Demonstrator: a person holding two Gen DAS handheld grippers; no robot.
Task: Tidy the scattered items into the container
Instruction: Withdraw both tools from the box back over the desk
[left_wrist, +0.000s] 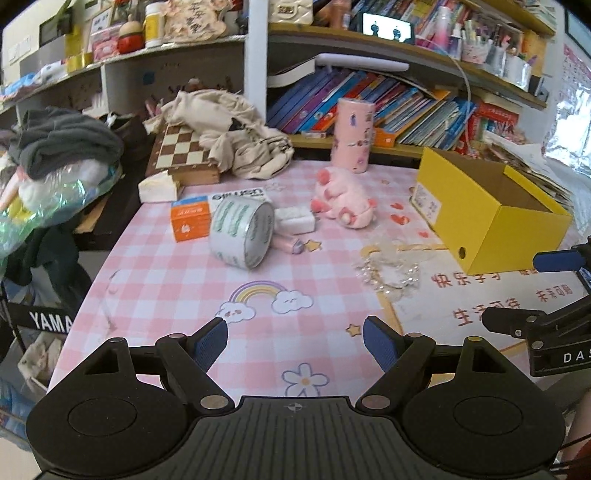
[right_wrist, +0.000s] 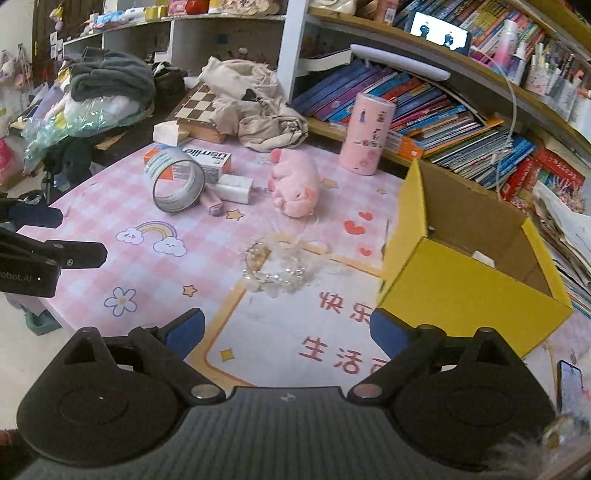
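The left gripper (left_wrist: 295, 341) hovers with jaws wide and nothing between them over the near edge of a pink checked tablecloth (left_wrist: 166, 280). Farther off, left of centre, a tape roll (left_wrist: 242, 230) leans beside an orange box (left_wrist: 190, 218). A pink plush toy (left_wrist: 341, 201) lies mid-table. The yellow box (left_wrist: 491, 210) sits open at right, with the right gripper (left_wrist: 535, 291) near it.
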